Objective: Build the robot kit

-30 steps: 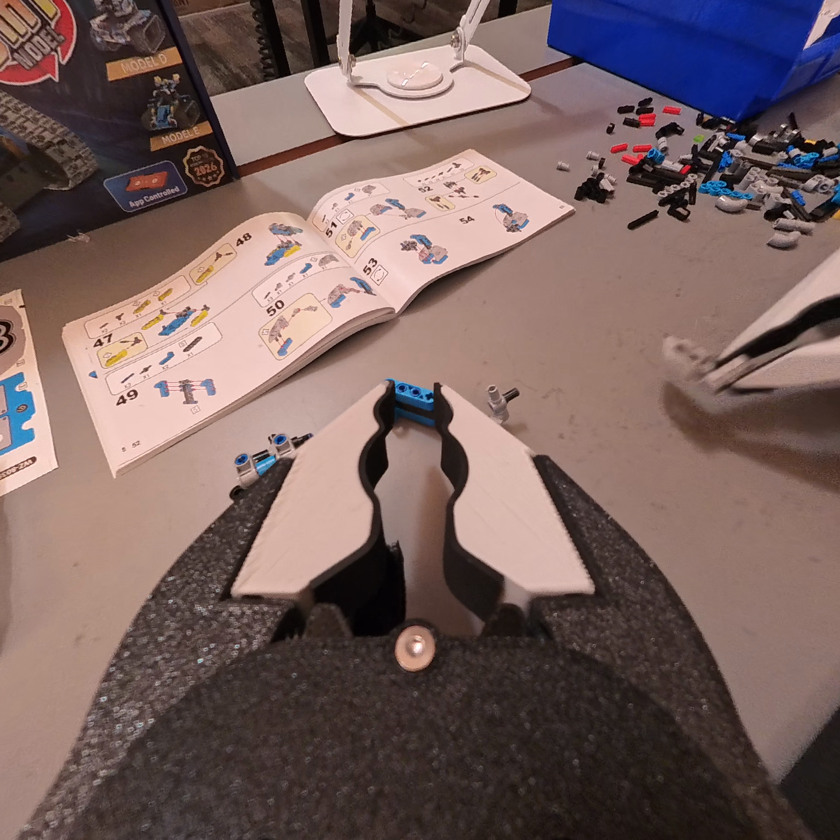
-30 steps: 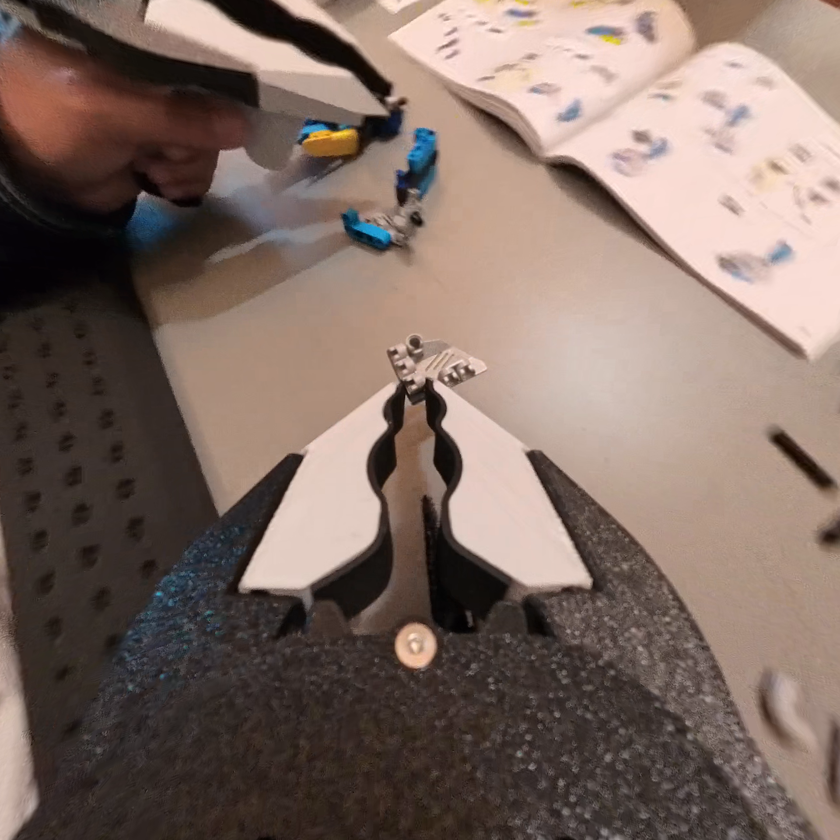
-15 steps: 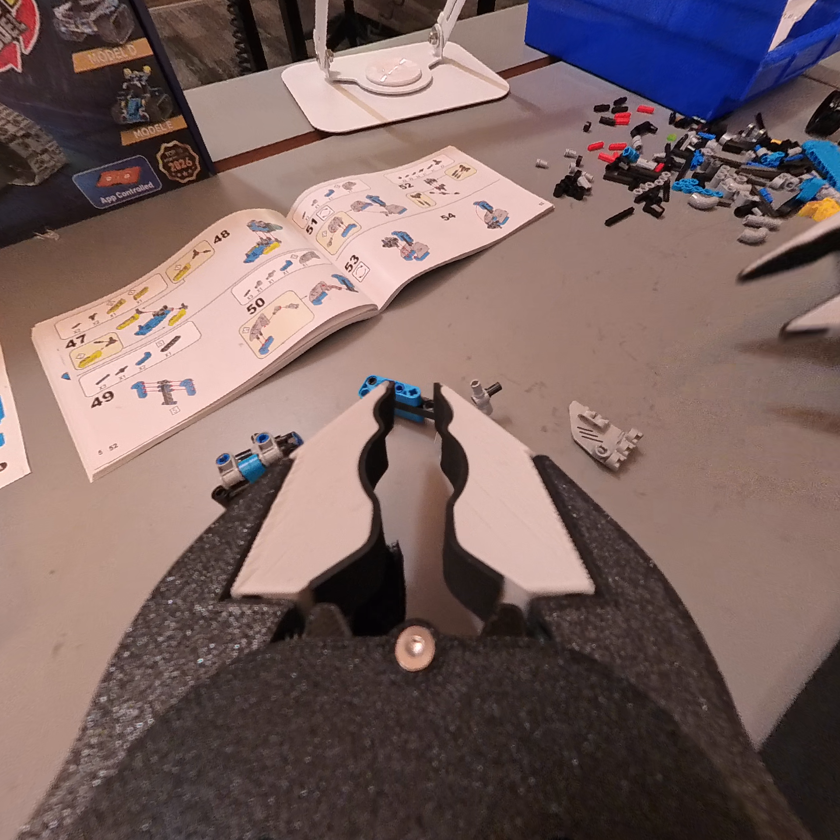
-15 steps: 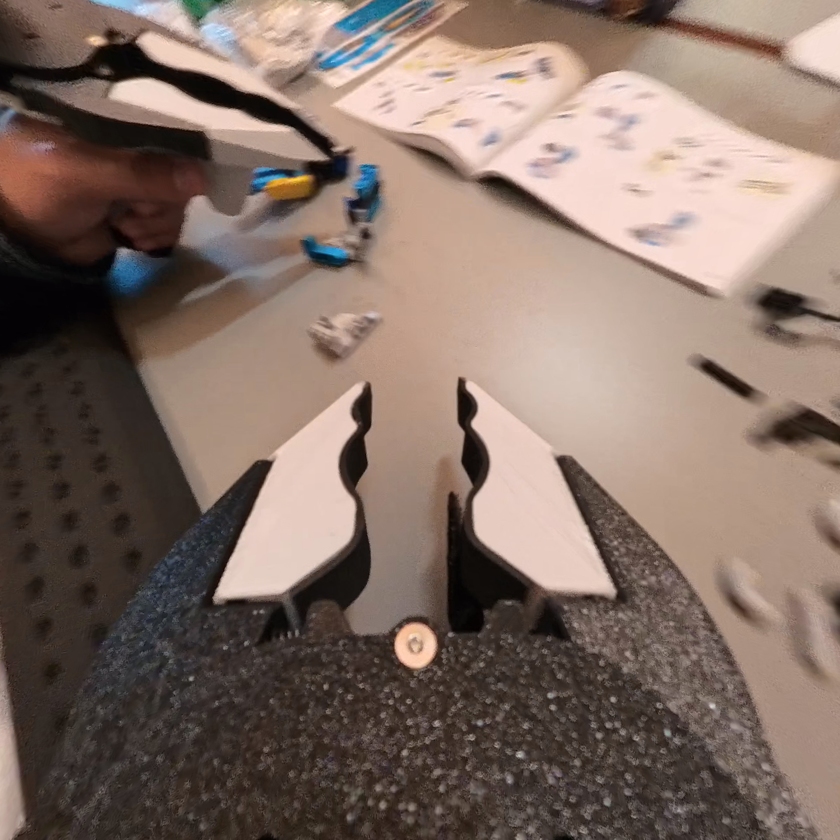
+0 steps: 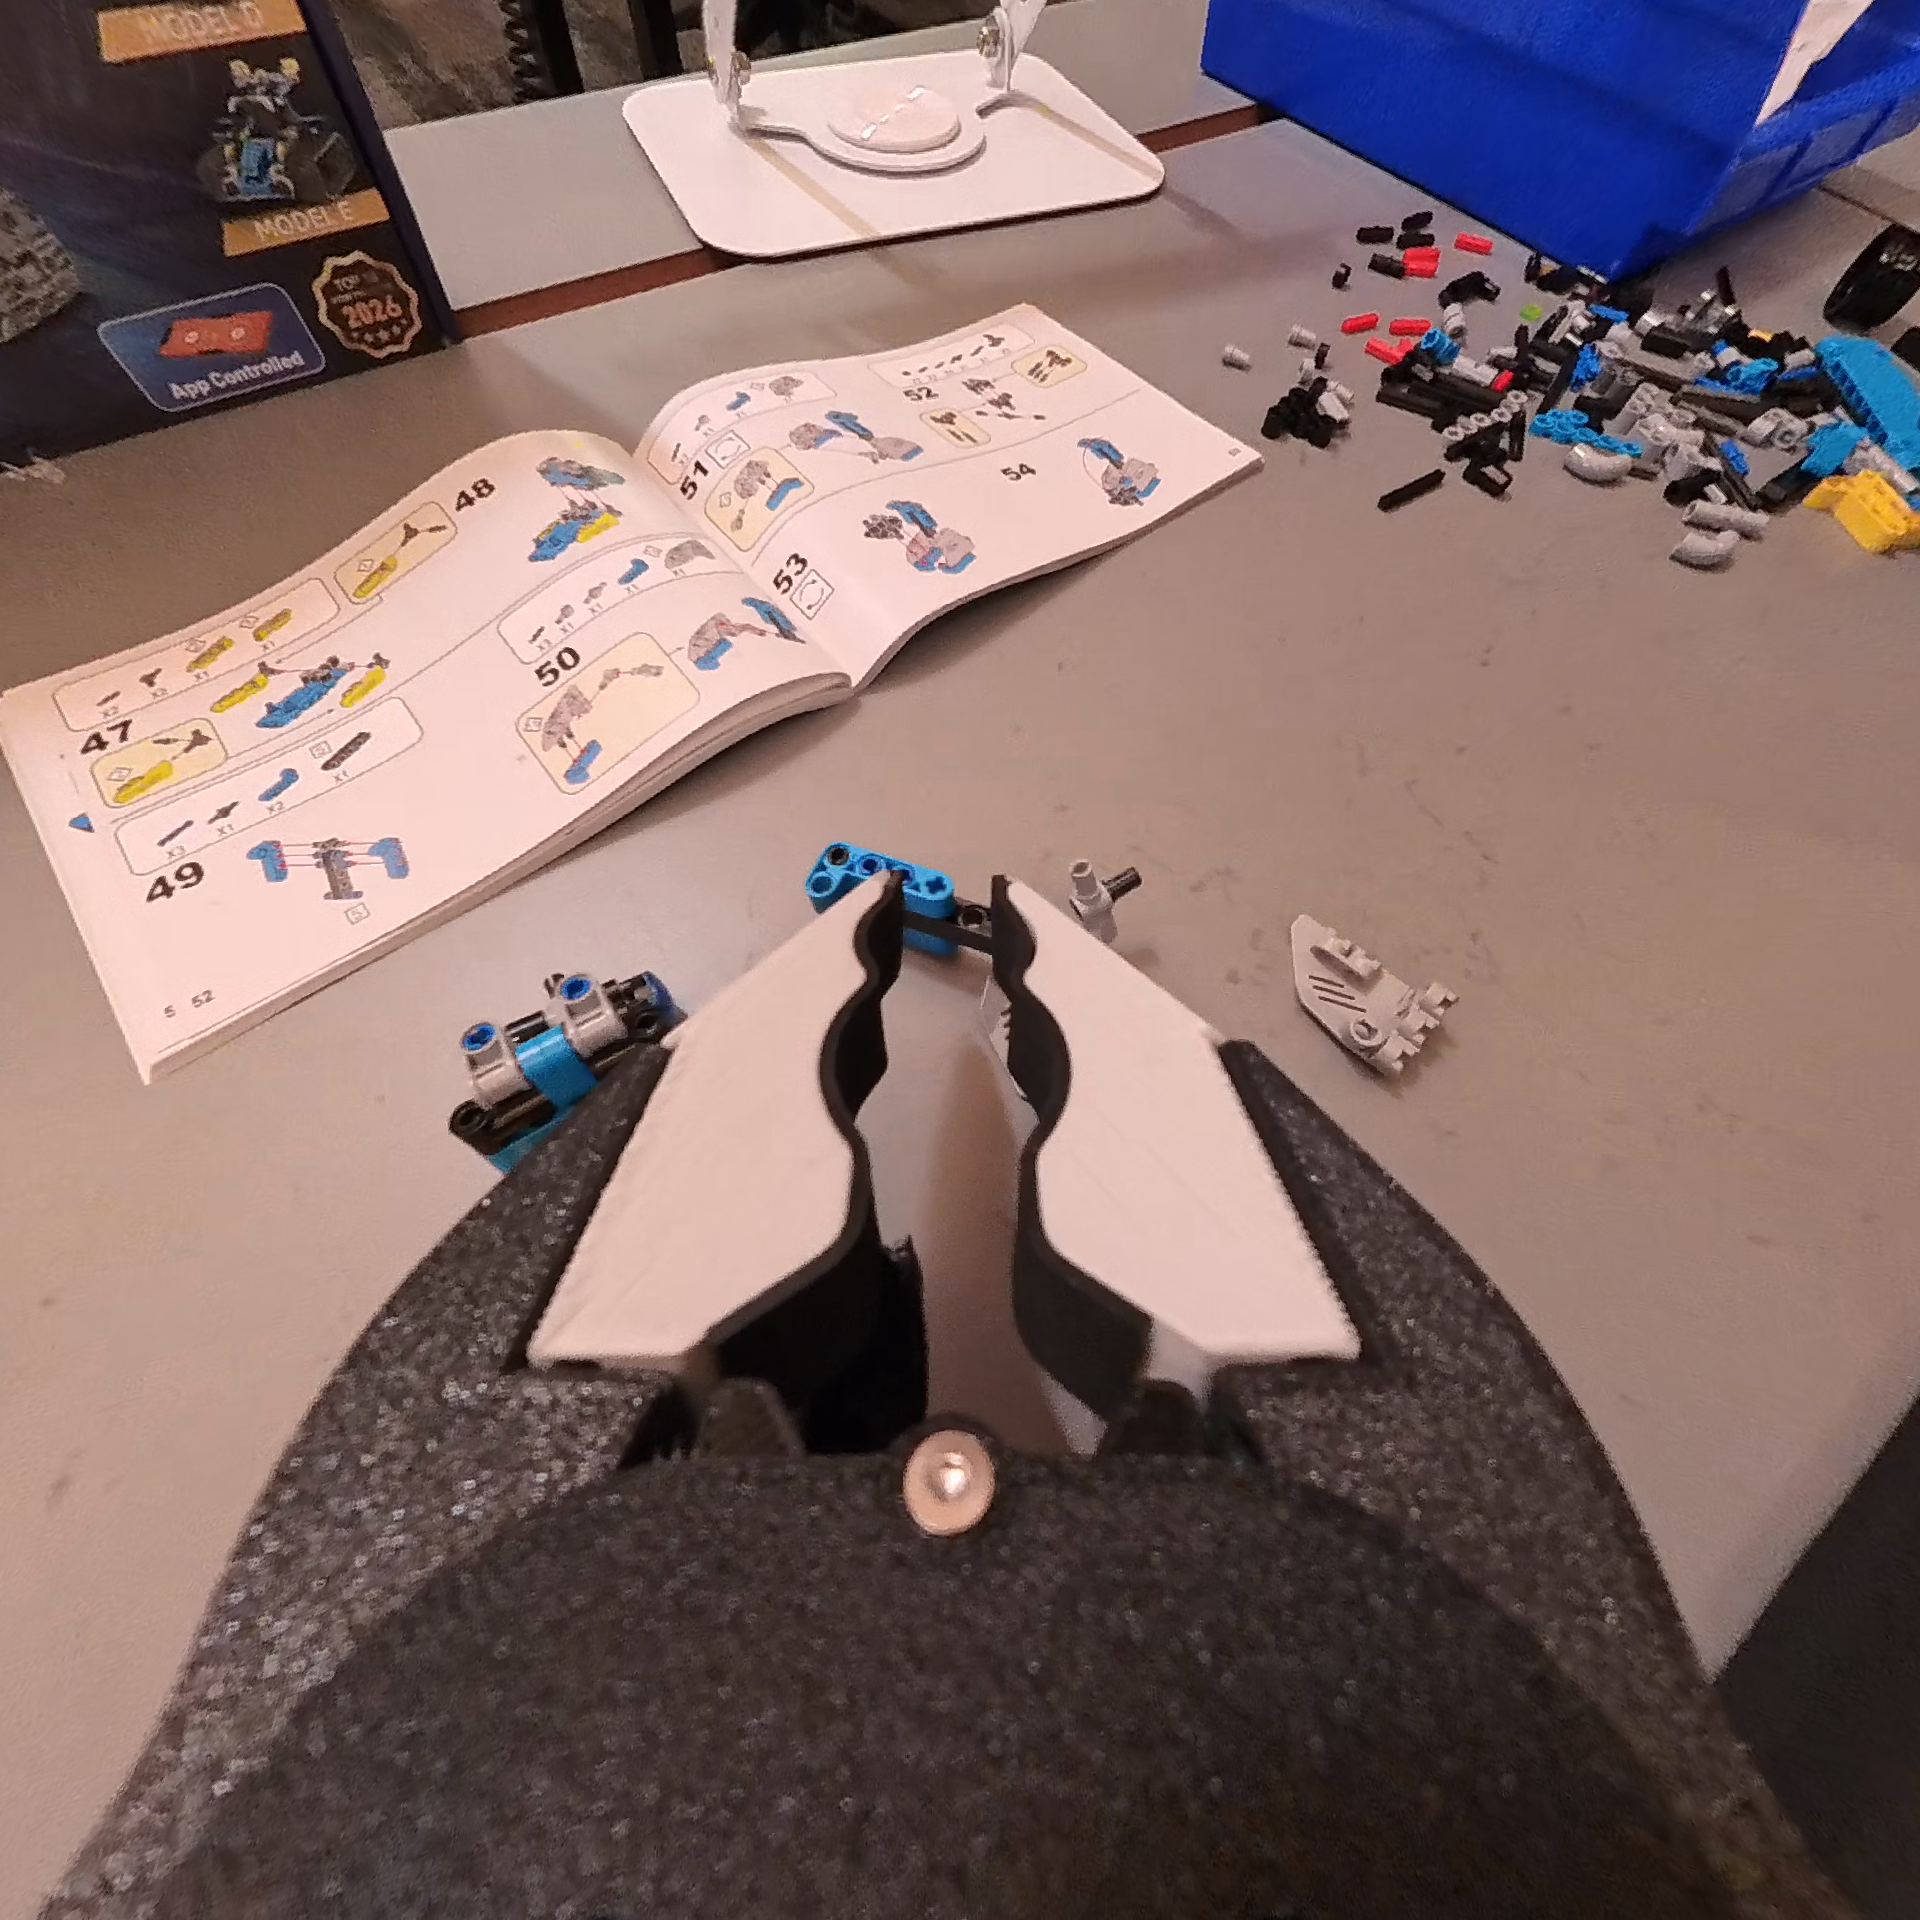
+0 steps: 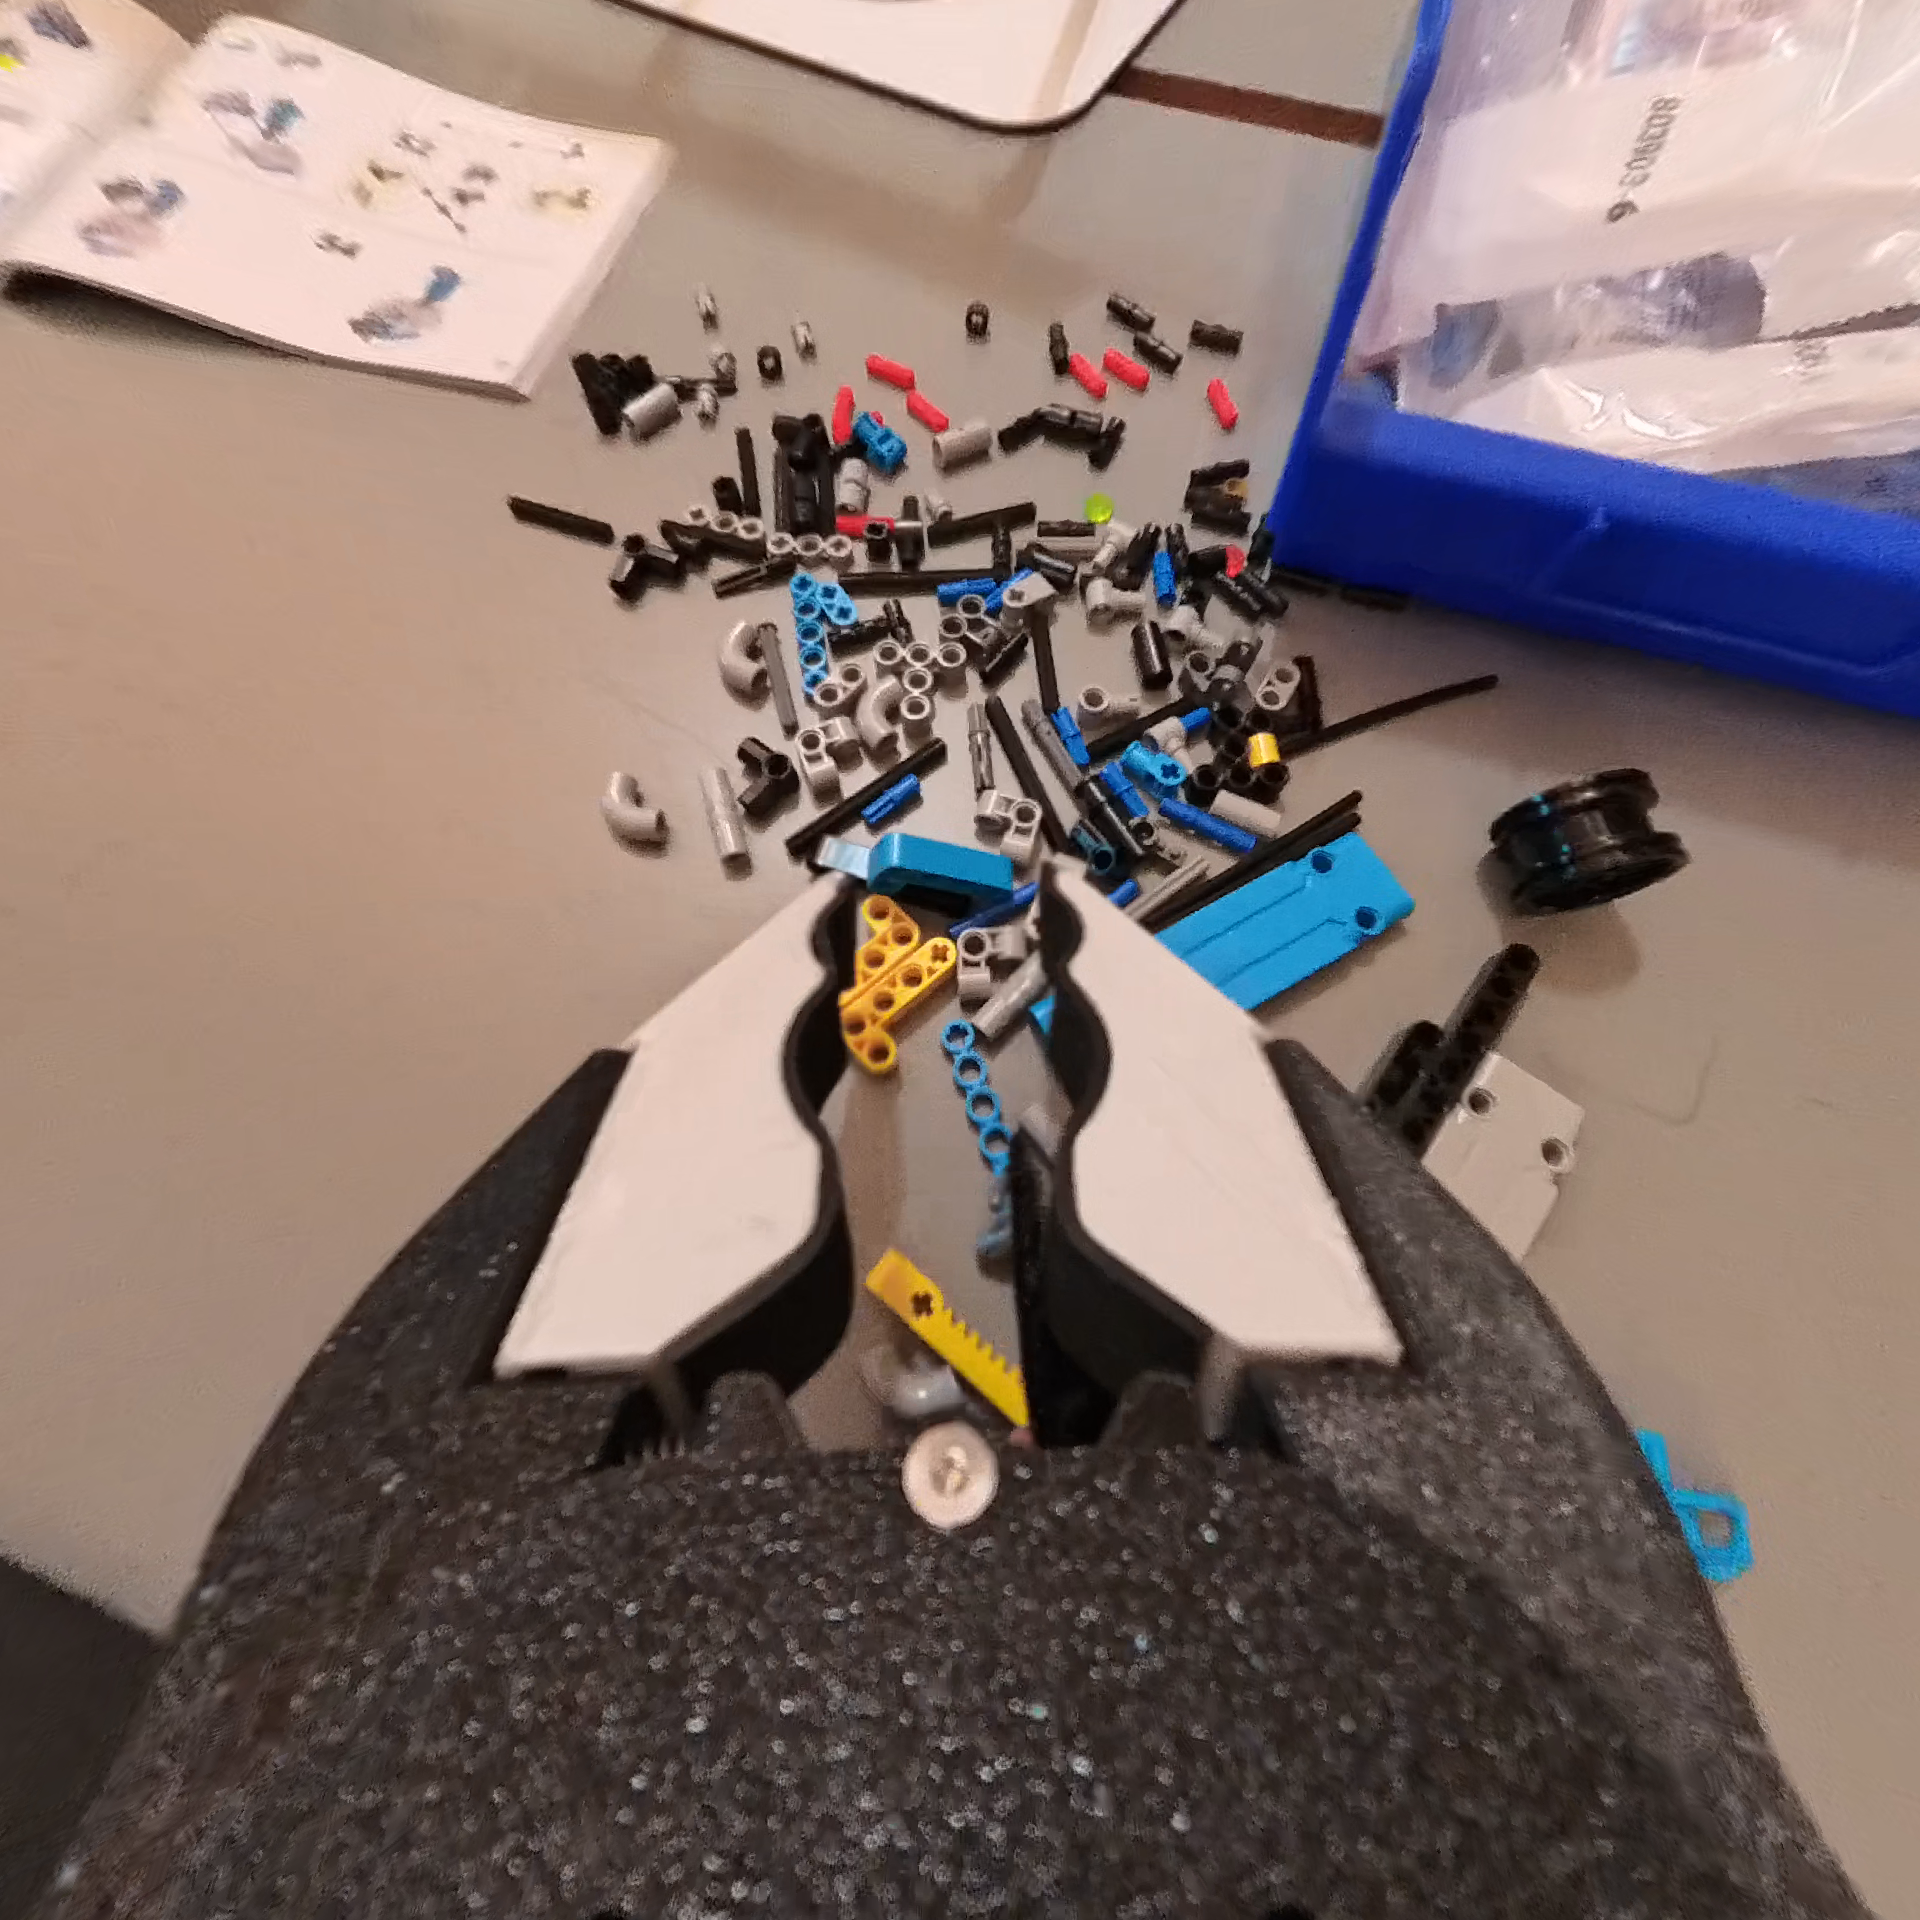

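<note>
My left gripper [image 5: 940,899] is low over the grey table, its jaws narrowly apart and shut on a small blue beam with black pins [image 5: 873,883]. A blue and grey sub-assembly [image 5: 551,1049] lies at its left and a grey pin [image 5: 1096,894] at its right. A grey panel piece [image 5: 1361,997] lies loose on the table further right. My right gripper [image 6: 945,883] is open and empty, hovering over a pile of small parts [image 6: 987,644]. A yellow angled beam [image 6: 894,982] shows between its fingers and a blue curved piece [image 6: 940,862] lies at its tips.
An open instruction booklet [image 5: 623,623] lies behind the left gripper, with a dark product box [image 5: 208,208] and a white stand base [image 5: 894,156] beyond. A blue bin [image 6: 1610,540] with plastic bags borders the pile. A black wheel [image 6: 1590,842] and a grey block [image 6: 1496,1143] lie right. About 40 centimeters separates my left fingertips from my right. The left gripper is farther from the grey block [image 6: 1496,1143], some 50 centimeters, than the right, some 10 centimeters.
My right gripper let go of the grey panel piece beside the left gripper, opened, and swung right to the parts pile. My left gripper kept its hold and barely shifted.
</note>
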{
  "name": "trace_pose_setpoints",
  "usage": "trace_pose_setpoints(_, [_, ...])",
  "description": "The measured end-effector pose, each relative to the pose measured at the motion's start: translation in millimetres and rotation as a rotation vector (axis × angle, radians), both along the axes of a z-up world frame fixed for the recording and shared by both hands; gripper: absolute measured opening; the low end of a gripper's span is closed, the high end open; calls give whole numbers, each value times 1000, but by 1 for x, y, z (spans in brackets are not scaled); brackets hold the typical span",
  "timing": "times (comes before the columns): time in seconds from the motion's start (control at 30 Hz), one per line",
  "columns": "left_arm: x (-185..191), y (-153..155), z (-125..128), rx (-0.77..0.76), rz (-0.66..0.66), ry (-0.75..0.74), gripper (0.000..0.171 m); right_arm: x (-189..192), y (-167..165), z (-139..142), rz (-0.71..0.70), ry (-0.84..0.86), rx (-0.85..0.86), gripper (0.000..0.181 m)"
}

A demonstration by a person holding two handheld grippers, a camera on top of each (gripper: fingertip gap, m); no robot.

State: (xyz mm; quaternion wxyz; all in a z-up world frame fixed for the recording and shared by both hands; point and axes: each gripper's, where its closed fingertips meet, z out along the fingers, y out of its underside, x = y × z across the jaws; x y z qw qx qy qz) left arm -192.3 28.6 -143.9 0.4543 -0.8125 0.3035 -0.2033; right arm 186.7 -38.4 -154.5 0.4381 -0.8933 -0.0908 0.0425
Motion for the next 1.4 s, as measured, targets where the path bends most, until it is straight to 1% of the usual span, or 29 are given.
trace_pose_setpoints(0.03, [0, 0, 0, -4, 1, -5, 16, -3, 4, -2, 3, -3, 3, 29])
trace_pose_setpoints(0.1, [-1, 0, -1, -12, 2, -6, 16, -8, 9, -7, 12, 2, -9, 30])
trace_pose_setpoints(0.2, [0, 0, -1, -9, 2, -5, 16, -7, 12, -17, 7, -28, -36, 39])
trace_pose_setpoints(0.27, [0, 0, 0, -9, -2, -6, 16, -8, 12, -21, 12, -32, -48, 42])
trace_pose_setpoints(0.3, [1, -1, 0, -10, -4, -5, 16, -7, 12, -23, 8, -38, -52, 42])
trace_pose_setpoints(0.33, [1, -1, 0, -9, -5, -6, 16, -6, 12, -24, 9, -41, -59, 37])
trace_pose_setpoints(0.37, [1, -1, 1, -6, -6, -6, 16, -7, 12, -25, 11, -41, -61, 31])
trace_pose_setpoints(0.5, [1, -1, 1, -4, -6, -7, 16, -9, 13, -19, 21, -60, -37, 31])
trace_pose_setpoints(0.57, [1, -1, 1, -7, -6, -9, 16, -18, 13, -9, 50, -76, -5, 31])
trace_pose_setpoints(0.63, [1, -1, 1, -8, -6, -10, 16, -43, 13, 8, 114, -50, 39, 31])
trace_pose_setpoints(0.73, [1, -1, 1, -6, -4, -10, 16, -106, 8, 31, 279, -33, 97, 30])
trace_pose_setpoints(0.77, [1, -1, 1, -9, -4, -10, 16, -131, 6, 33, 349, -20, 101, 19])
trace_pose_setpoints(0.83, [1, -1, 1, -9, -5, -13, 16, -183, 0, 32, 480, 40, 77, 18])
trace_pose_setpoints(0.9, [2, -1, 1, -9, -7, -14, 16, -228, -2, 24, 585, 73, 49, 18])
trace_pose_setpoints(0.97, [2, -1, 2, -8, -9, -14, 16, -256, 1, 12, 647, 46, 29, 18])
trace_pose_setpoints(1.03, [2, -1, 2, -7, -10, -17, 16, -272, 3, 1, 688, 21, -5, 18])
trace_pose_setpoints(1.1, [2, -2, 2, -11, -13, -20, 16, -284, 0, -7, 720, 32, -37, 18])
trace_pose_setpoints(1.2, [3, -2, 3, -11, -18, -25, 16, -284, -4, -18, 730, -15, -47, 19])
trace_pose_setpoints(1.4, [3, -1, 4, -9, -15, -33, 16, -283, -7, -18, 719, 52, -54, 19])
